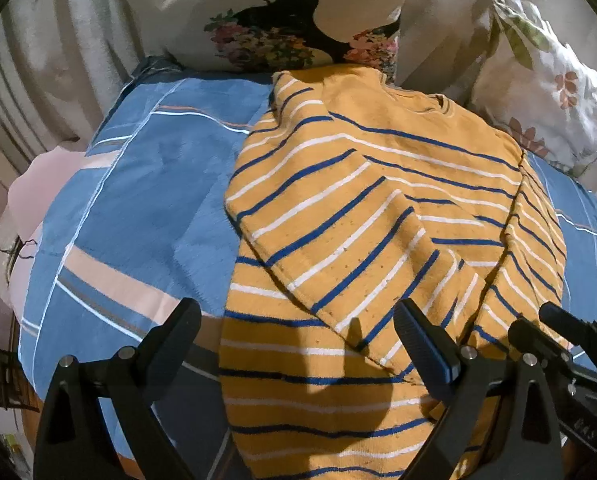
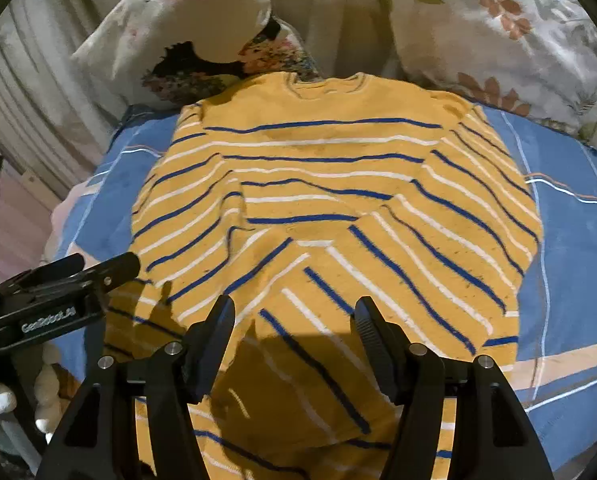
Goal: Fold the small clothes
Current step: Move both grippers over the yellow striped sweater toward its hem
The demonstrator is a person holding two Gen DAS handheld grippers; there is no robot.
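Above the striped sweater (image 2: 338, 200) on the bed, both hand-held grippers, left (image 1: 298, 332) and right (image 2: 294, 328), hover side by side, released.

left wrist: close, facing pillows | right wrist: same | shared: sweater (image 1: 378, 216)

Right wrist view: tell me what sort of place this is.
Most likely a bedroom: a striped sweater lies on a blue bedspread, with floral pillows behind it.

A: What is showing on the left claw (image 1: 298, 344)?
B: Matte black angular arms, silver screws, ribbed fingers (image 1: 422, 344).
A: And the right claw (image 2: 294, 336)?
B: Matching black, silver screws; white lettering is showing on the left unit's body.
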